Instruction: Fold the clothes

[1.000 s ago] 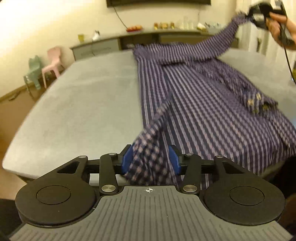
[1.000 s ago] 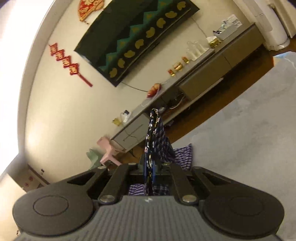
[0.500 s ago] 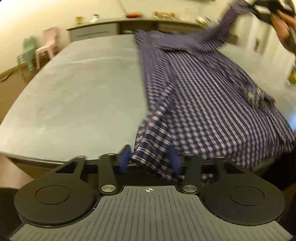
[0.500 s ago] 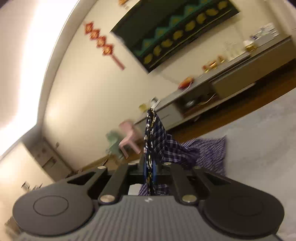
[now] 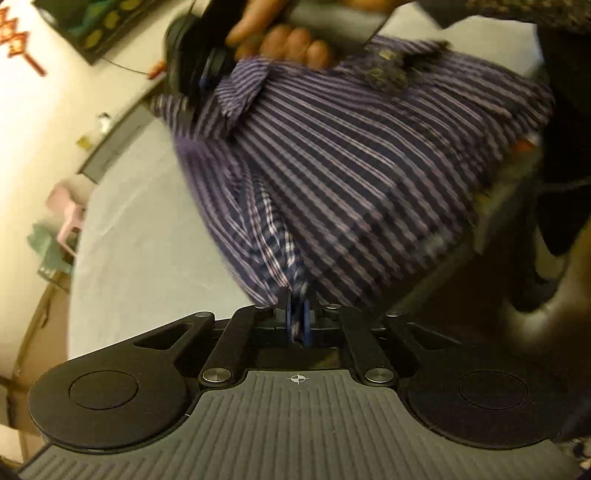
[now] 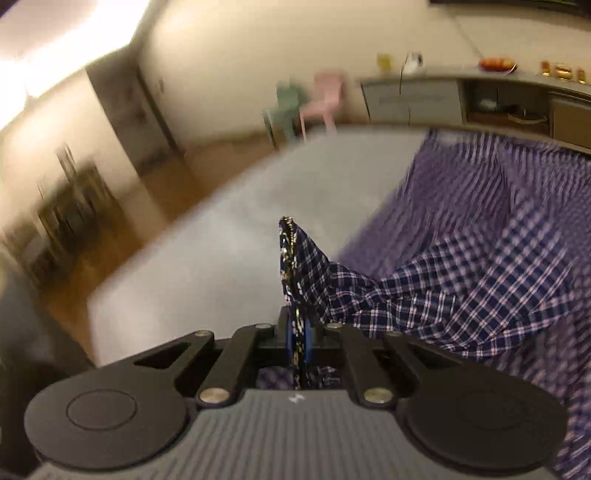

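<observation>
A purple and navy checked shirt (image 5: pixel 351 158) lies spread over the grey table (image 5: pixel 140 221). My left gripper (image 5: pixel 297 317) is shut on a pinched fold of the shirt's near edge, the cloth running up from its blue pads. In the left wrist view a hand (image 5: pixel 284 40) holds the right gripper's body above the shirt's far part. In the right wrist view my right gripper (image 6: pixel 299 341) is shut on a bunched corner of the shirt (image 6: pixel 461 280), which sticks up past the pads and trails off to the right over the table (image 6: pixel 229 236).
A long grey sideboard (image 6: pixel 461 99) with cups and a fruit plate stands along the far wall. A pink chair (image 6: pixel 325 99) and a green one (image 6: pixel 284 107) stand on the wooden floor beyond the table's edge. A dark wall panel (image 5: pixel 99 26) hangs above.
My left gripper closed on the shirt's near edge and rolled. The right gripper swung down and across from high in the air to low over the table, carrying its corner.
</observation>
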`<action>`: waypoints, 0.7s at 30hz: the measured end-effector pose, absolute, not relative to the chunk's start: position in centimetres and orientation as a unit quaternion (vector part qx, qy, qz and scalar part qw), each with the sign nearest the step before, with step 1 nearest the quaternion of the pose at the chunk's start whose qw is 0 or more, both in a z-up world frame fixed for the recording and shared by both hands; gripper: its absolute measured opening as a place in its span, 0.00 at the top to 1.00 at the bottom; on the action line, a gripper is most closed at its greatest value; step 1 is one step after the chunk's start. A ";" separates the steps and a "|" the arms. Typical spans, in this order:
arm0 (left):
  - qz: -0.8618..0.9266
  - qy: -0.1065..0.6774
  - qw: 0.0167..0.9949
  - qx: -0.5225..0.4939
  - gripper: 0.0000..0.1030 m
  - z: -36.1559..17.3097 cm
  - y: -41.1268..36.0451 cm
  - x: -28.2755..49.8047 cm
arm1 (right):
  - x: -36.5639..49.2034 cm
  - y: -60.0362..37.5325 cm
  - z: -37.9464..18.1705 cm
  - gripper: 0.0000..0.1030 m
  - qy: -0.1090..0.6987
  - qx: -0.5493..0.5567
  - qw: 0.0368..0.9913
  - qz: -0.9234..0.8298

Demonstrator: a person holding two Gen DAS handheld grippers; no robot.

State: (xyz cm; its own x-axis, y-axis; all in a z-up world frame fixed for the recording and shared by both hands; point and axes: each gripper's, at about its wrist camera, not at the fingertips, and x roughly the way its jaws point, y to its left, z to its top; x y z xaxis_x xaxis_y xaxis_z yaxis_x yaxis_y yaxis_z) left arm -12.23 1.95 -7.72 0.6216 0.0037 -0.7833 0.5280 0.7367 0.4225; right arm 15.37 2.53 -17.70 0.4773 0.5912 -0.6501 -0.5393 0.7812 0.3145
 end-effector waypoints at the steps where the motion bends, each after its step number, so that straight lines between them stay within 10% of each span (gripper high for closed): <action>1: -0.165 0.411 0.838 0.318 0.97 -7.7 2.3 -12.7 | 15.4 3.0 -18.6 0.94 0.402 0.018 0.857 0.322; 12: -0.160 0.308 0.935 -0.074 0.92 2.0 16.5 -8.1 | 12.8 -3.2 -10.3 0.94 0.317 0.077 0.887 0.327; 21: -0.206 0.316 0.918 -0.120 0.68 2.1 16.7 8.4 | 3.9 5.4 -15.3 0.94 0.354 -0.132 0.829 0.413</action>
